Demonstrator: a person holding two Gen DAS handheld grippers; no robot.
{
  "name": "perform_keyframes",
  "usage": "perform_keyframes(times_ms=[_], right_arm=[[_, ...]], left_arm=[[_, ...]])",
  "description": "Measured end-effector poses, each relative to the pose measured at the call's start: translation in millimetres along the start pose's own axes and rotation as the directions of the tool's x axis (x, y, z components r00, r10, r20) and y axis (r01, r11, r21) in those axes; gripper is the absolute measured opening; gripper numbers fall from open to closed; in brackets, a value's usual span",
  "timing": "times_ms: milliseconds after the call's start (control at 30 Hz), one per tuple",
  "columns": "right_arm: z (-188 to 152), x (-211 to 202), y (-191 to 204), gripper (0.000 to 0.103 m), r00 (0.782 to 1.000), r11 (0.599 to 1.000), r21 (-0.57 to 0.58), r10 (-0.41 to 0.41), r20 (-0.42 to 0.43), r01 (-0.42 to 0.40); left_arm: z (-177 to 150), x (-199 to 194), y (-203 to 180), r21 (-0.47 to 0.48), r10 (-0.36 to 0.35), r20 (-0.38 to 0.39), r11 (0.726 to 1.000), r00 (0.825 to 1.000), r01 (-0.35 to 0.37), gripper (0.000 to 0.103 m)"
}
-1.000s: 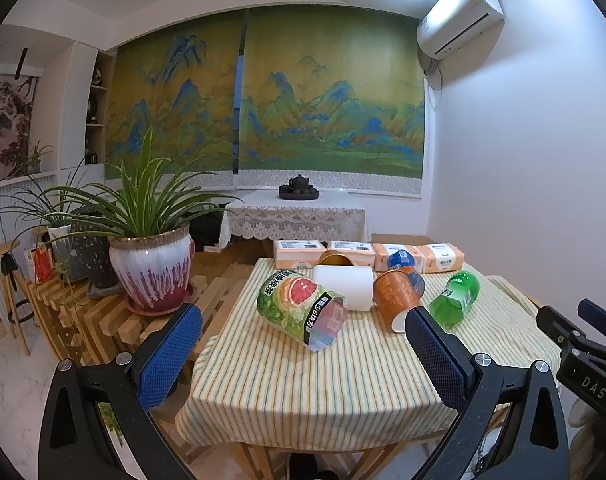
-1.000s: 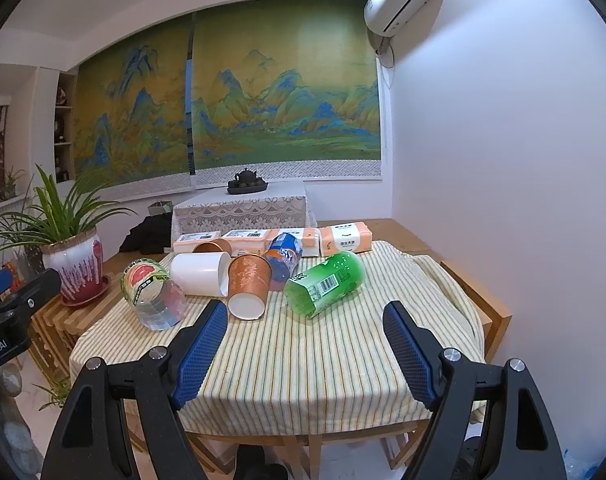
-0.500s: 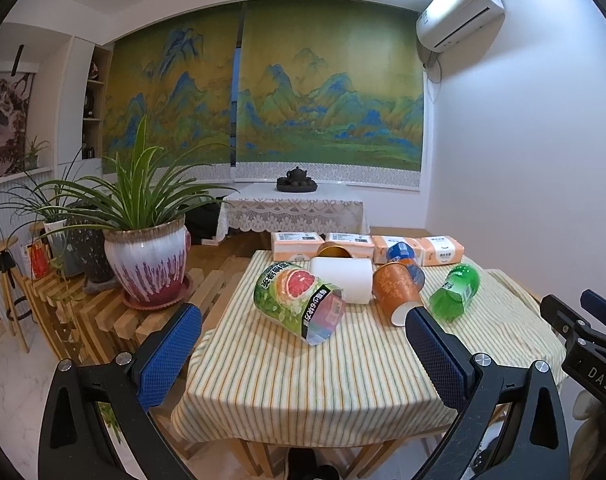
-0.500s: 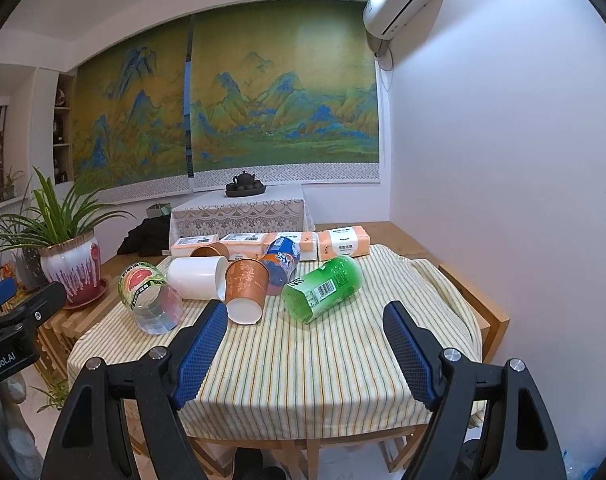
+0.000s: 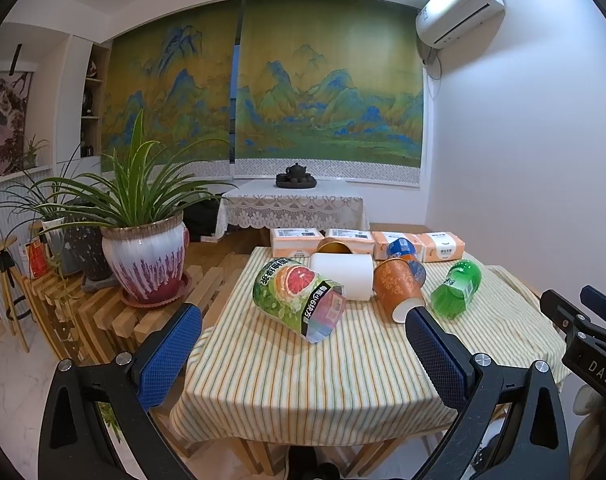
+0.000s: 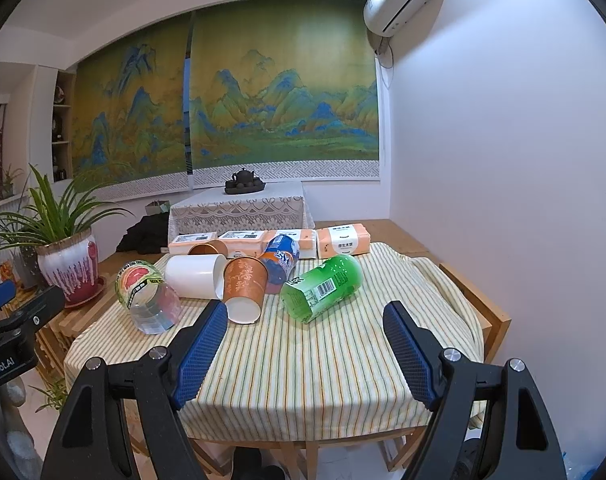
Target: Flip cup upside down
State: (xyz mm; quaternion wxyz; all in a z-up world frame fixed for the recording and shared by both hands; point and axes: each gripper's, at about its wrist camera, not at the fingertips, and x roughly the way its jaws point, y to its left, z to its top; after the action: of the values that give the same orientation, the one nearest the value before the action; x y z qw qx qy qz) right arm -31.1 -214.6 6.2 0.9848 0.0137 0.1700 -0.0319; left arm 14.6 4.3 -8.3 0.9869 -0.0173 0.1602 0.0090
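Orange paper cup (image 6: 243,289) lies on its side, mouth toward the cameras, ahead-left of right gripper (image 6: 305,350); left gripper (image 5: 303,354) comparably far; both spread wide, empty.

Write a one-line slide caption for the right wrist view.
Open right tool faces a striped table where an orange paper cup, white cup and green bottle lie on their sides.

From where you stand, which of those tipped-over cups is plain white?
The white cup, lying between the grapefruit-label cup and the orange patterned cup; it alone has no print.
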Motion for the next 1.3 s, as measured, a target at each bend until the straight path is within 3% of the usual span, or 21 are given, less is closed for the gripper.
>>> perform_keyframes(times_ms=[1300], right_arm=[[8, 30, 4, 0.077, 1.0, 1.0, -0.029, -0.011, -0.021, 0.01]], left_arm=[[2, 14, 3, -0.003, -0.007, -0.022, 1.0, 1.0, 0.007, 0.103]])
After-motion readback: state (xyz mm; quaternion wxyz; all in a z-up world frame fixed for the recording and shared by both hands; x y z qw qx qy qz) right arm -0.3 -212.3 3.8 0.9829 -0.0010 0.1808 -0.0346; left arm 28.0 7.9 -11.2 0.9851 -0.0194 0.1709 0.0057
